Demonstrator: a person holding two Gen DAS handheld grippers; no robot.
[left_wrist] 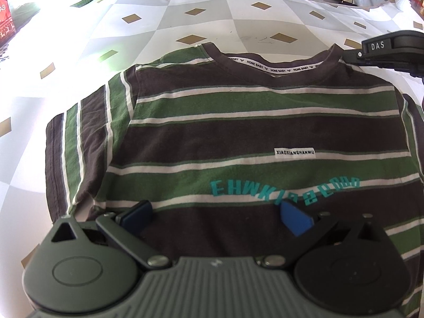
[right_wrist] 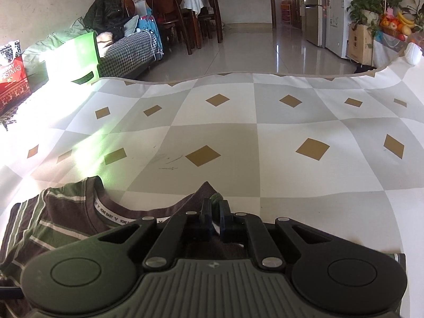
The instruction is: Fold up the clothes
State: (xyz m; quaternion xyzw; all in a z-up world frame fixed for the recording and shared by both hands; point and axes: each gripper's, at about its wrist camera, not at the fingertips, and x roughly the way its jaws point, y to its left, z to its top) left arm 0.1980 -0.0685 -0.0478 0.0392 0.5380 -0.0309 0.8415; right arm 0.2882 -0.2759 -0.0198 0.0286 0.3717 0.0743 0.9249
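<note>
A T-shirt (left_wrist: 225, 132) with green, brown and white stripes lies flat, front up, on the checkered tablecloth (left_wrist: 212, 13), its collar toward the table's far side. My left gripper (left_wrist: 216, 214) is open above the shirt's lower chest, its blue pads (left_wrist: 137, 213) wide apart with only flat cloth between them. In the right wrist view, my right gripper (right_wrist: 216, 212) is shut on a pinch of the T-shirt (right_wrist: 53, 220) at the shoulder beside the collar. Its body (left_wrist: 389, 50) shows in the left wrist view at the shirt's upper right corner.
The tablecloth (right_wrist: 238, 137) stretches beyond the collar to the table's far edge (right_wrist: 238, 75). Past it are a green stool (right_wrist: 76, 58), a red Christmas bag (right_wrist: 12, 76), a sofa (right_wrist: 127, 53), dining chairs (right_wrist: 169, 13) and a fridge (right_wrist: 315, 8).
</note>
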